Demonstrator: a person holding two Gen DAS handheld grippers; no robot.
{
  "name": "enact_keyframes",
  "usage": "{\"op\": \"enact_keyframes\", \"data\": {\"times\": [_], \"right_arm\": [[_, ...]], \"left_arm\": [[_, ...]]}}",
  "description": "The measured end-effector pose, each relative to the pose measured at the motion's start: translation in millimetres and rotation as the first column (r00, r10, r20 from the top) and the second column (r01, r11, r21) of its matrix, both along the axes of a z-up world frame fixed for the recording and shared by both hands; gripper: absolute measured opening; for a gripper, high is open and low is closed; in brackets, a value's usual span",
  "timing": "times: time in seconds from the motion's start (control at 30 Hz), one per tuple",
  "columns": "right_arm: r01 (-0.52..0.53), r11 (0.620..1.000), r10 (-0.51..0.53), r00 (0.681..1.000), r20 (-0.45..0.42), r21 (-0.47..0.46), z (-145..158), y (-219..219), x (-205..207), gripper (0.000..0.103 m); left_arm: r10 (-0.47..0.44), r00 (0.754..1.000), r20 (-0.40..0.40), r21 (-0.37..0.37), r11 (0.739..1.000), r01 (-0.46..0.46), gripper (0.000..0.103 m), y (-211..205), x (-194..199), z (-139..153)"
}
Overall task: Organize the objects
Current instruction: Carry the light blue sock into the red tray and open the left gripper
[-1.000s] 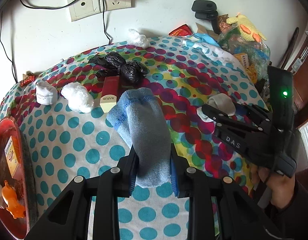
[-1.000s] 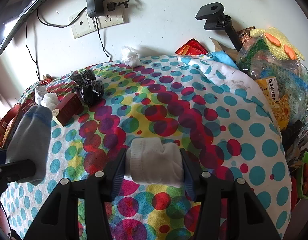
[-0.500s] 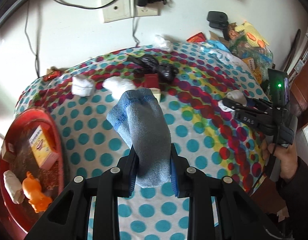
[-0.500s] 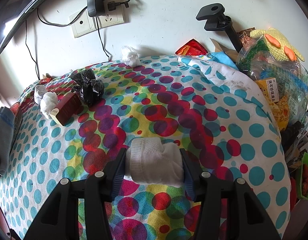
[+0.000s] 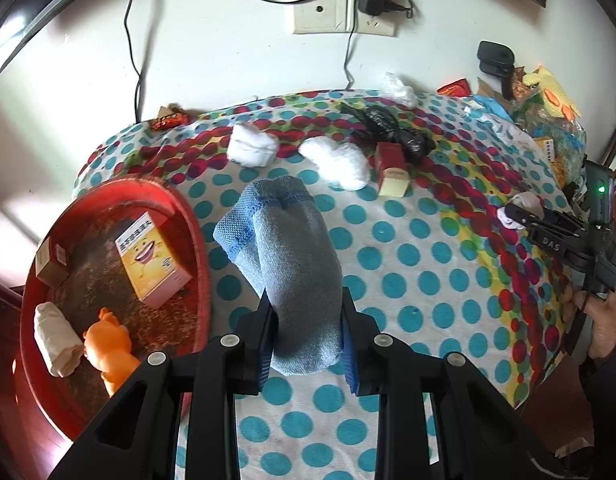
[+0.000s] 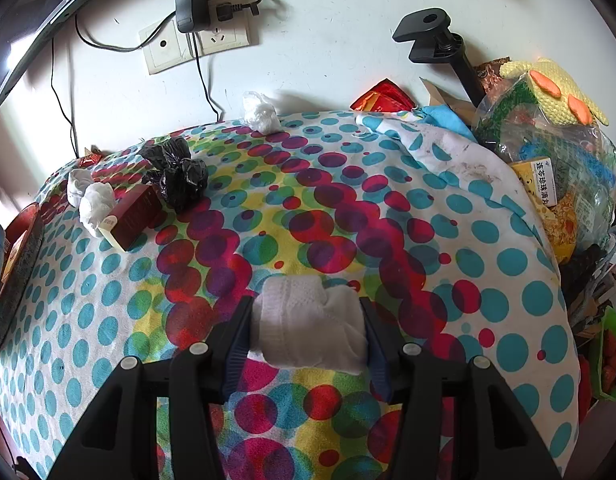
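Note:
My left gripper (image 5: pixel 307 340) is shut on a rolled grey-blue sock (image 5: pixel 284 252), held above the dotted tablecloth (image 5: pixel 408 264) just right of the red tray (image 5: pixel 192 220). The tray holds a yellow box (image 5: pixel 152 254), an orange toy (image 5: pixel 112 350), a rolled white cloth (image 5: pixel 54 338) and a small brown box (image 5: pixel 50 264). My right gripper (image 6: pixel 306 336) is shut on a rolled white sock (image 6: pixel 308 330) over the cloth's colourful middle; the left wrist view shows that same right gripper (image 5: pixel 520 210) at the far right, held by a hand (image 5: pixel 602 332).
Lying near the wall are a white sock roll (image 5: pixel 252 146), a white wad (image 5: pixel 340 162), a red-brown box (image 5: pixel 392 168), black plastic bags (image 5: pixel 388 128) and a small white bag (image 5: pixel 398 90). Bags and a yellow knitted toy (image 6: pixel 556 92) crowd the right edge. Cables hang from wall sockets (image 6: pixel 196 44).
My left gripper has carried the grey-blue sock leftward, so the red tray now fills the left of its view. The right gripper with its white sock has stayed still.

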State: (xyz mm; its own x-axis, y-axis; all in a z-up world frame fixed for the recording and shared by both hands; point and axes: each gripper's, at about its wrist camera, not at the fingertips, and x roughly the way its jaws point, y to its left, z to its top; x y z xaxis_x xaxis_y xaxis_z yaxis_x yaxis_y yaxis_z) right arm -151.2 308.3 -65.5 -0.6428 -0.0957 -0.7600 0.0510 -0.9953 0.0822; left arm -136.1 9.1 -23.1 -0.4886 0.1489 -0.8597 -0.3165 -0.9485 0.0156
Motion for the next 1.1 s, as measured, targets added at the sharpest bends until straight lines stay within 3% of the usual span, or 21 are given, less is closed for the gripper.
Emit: {"op": "enact_keyframes", "data": {"times": [0.33, 0.77, 1.1], "right_arm": [[0.000, 1.000, 0.000, 1.000, 0.000, 0.000, -0.4, -0.4, 0.2, 0.052], [0.001, 1.000, -0.001, 1.000, 0.000, 0.002, -0.4, -1.6, -0.2, 0.052], [0.000, 1.000, 0.000, 1.000, -0.001, 0.013, 0.1, -1.6, -0.2, 0.052]], "left_arm": [[0.128, 0.991, -0.032, -0.061, 0.990, -0.130, 0.027, -62.5, -14.3, 1.1], [0.329, 0.944, -0.006, -0.064, 0.942, -0.328, 0.027, -163.7, -39.0, -4.1], [0.400, 0.916, 0.011, -0.092, 0.913, -0.398, 0.028, -212.8, -68.8, -9.4]]}}
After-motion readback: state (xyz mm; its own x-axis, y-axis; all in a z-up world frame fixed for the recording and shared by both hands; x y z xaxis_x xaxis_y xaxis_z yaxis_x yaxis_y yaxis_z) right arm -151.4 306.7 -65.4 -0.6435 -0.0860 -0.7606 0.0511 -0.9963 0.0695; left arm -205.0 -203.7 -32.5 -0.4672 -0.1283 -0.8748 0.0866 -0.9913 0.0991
